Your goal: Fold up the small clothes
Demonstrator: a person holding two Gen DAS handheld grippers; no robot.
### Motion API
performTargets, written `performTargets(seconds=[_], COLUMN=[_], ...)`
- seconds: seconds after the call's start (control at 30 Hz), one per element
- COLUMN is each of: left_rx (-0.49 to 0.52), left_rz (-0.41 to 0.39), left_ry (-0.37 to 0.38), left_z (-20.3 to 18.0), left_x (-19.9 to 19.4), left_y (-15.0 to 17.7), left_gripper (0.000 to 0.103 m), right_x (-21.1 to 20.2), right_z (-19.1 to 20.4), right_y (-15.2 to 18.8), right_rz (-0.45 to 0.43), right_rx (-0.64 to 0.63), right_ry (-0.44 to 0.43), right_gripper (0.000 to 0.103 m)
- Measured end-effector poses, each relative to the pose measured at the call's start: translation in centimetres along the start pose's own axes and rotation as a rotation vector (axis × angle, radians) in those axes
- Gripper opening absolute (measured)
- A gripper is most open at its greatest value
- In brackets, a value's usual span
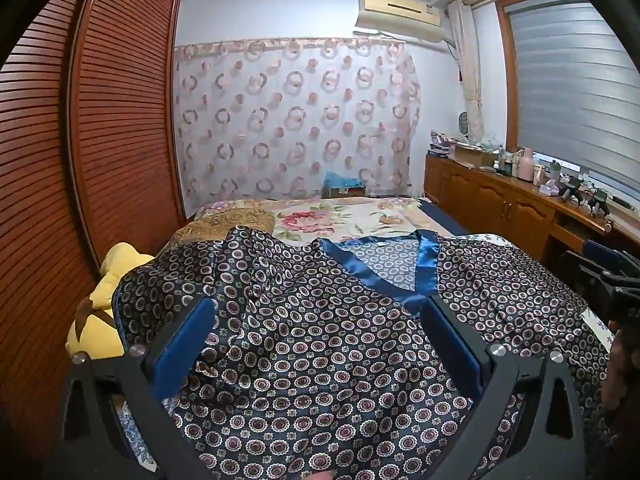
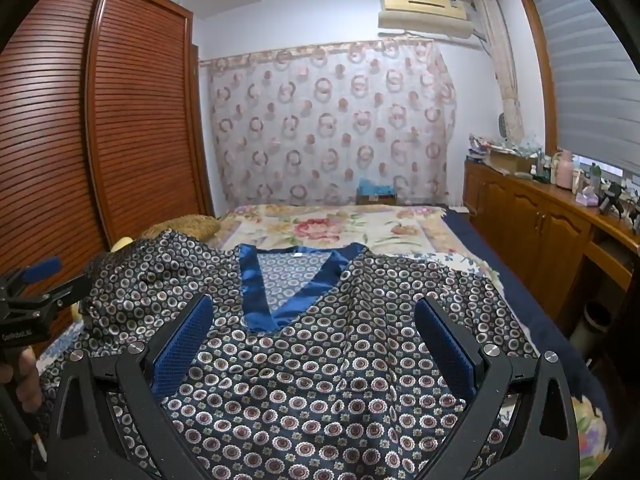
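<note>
Nearest to us in the left wrist view, the left gripper (image 1: 318, 322) has its jaws spread wide, blue pads facing each other, nothing between them but the cloth lying below. We see no pad pressing on fabric, so the tool is released. The right gripper (image 2: 314, 322) stands the same way in its own view: jaws wide apart, pads clear, released. In the right wrist view the left tool appears again at 9 o'clock, with the fingers of a hand (image 2: 24, 376) wrapped on its handle.

Under both tools lies the task item, a satin pajama top (image 1: 320, 344) in dark blue with a small ring-and-flower print. It is spread face up on the bed (image 1: 360, 216), filling the lower half of each view. Its plain blue V-neck trim (image 2: 256, 284) sits just beyond the pads, at 12 o'clock from the right gripper and at 1 o'clock from the left one. The sleeve side toward 10 o'clock is rumpled; the side toward 2 o'clock lies flatter.

At 9 o'clock from the top we note a yellow plush toy (image 1: 108, 292) at the bed edge. Beyond the neckline the floral bedspread runs to the far end. Farther out, a louvred wooden wardrobe (image 1: 120, 120) stands at 10 o'clock, a ring-patterned curtain (image 1: 296, 120) at 12 o'clock, an air conditioner (image 1: 400, 14) above it, and a cluttered wooden cabinet (image 1: 500, 196) at 2 o'clock.
</note>
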State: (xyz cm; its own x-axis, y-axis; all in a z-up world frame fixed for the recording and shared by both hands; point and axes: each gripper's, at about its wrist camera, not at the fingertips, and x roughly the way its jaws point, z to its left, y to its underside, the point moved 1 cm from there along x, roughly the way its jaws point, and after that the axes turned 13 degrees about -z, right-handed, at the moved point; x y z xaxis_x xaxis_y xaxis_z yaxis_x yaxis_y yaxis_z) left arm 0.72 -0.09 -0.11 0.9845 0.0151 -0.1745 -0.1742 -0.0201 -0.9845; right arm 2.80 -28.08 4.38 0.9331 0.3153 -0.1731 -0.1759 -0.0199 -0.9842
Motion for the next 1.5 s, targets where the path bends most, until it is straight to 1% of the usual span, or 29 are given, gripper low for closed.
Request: performTargets(seconds=[0.53,1.5], left_rx=[-0.003,-0.002], left_rz=[-0.003,-0.010], left_ry=[-0.009,-0.012], left_z=[0.23,0.16], left_x=[-0.25,-0.15], left_y=[-0.15,-0.23], left_gripper=[0.103,0.103], right_x=[0.20,0.03], right_z=[0.45,0.11], right_y=[0.00,0.02], right_rz=[0.001,-0.002], right_rx=[0.000,0.000], right_ry=[-0.002,-0.004], right_gripper=[0.103,0.103])
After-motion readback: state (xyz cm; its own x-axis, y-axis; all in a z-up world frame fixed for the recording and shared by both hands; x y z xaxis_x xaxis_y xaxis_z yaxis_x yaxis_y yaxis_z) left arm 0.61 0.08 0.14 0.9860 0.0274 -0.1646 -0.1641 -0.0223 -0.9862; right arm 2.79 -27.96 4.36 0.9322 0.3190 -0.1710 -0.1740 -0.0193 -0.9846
